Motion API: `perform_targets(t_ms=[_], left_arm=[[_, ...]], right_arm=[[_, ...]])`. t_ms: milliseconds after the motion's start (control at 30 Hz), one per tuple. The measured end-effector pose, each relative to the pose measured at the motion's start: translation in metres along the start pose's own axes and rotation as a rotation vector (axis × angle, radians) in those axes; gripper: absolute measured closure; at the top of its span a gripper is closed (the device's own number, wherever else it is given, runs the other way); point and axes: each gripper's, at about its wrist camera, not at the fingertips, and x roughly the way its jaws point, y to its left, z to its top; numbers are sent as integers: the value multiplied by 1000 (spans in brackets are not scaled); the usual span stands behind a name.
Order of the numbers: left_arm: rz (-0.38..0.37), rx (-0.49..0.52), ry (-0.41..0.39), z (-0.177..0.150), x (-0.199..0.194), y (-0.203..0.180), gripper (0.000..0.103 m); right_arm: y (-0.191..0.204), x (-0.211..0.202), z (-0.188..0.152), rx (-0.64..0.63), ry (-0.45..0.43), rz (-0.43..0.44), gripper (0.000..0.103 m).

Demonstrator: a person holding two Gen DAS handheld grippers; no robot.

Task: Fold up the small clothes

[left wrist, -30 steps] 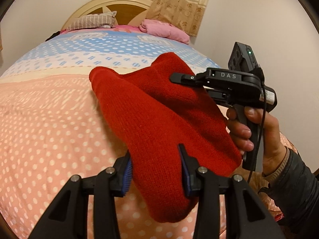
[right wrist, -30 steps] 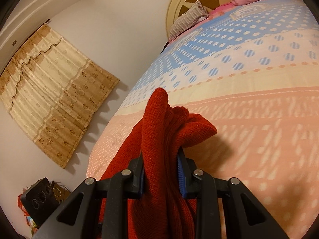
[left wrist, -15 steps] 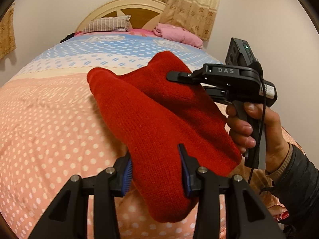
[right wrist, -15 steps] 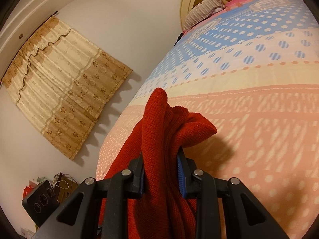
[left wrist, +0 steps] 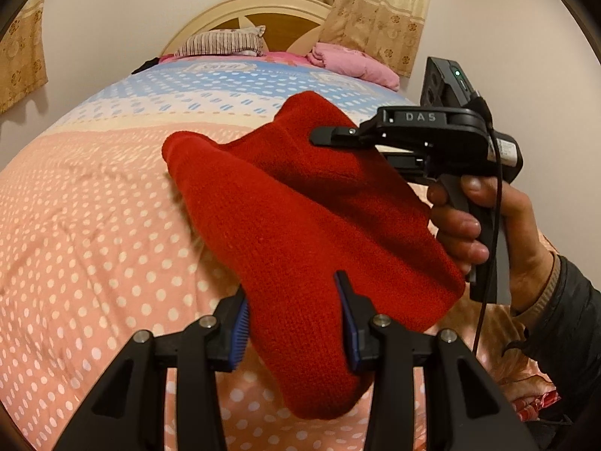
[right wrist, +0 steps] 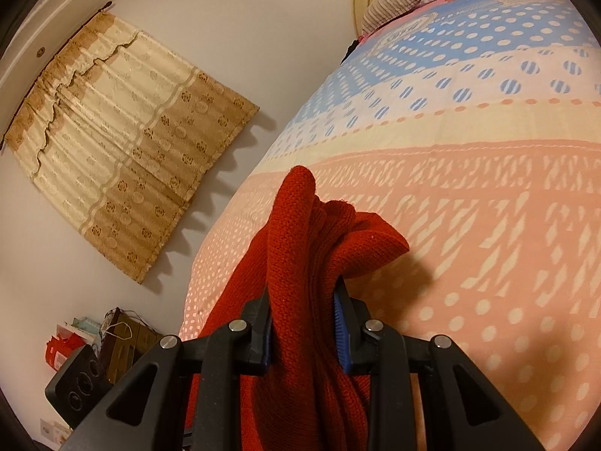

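Observation:
A red knit garment hangs in the air above the bed, held at both ends. My left gripper is shut on its near end, blue pads pressing the thick knit. My right gripper is shut on the bunched other end; it also shows in the left wrist view, at the garment's upper right, with the hand on its handle. The garment sags folded between the two grippers.
The bed has a polka-dot cover in peach, cream and blue bands. A striped pillow and a pink pillow lie by the headboard. Curtains hang on the wall. Bags and boxes stand on the floor.
Both grippers have lifted and shifted slightly with the garment; the headboard and pillows sit lower in the left view. The grips have not changed.

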Motion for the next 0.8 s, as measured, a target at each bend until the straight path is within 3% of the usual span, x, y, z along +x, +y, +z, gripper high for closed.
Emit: perform_targets(t_ms=[400,667,767,800], left_arm=[[9,-15,21,-12,5,5,59],[38,-19,33,-20,2,2,45],[58,13,-34,-14,-16,-4,41],[69,16,-57,-11,-20,-3,34]], right_arm=[[-13,6,-3,36,12,-8,76],[-33,6,-7,78,10,-43,75],[-47,6,-9,101,17,-105,71],[-51,6,-11,112,18,-118,71]])
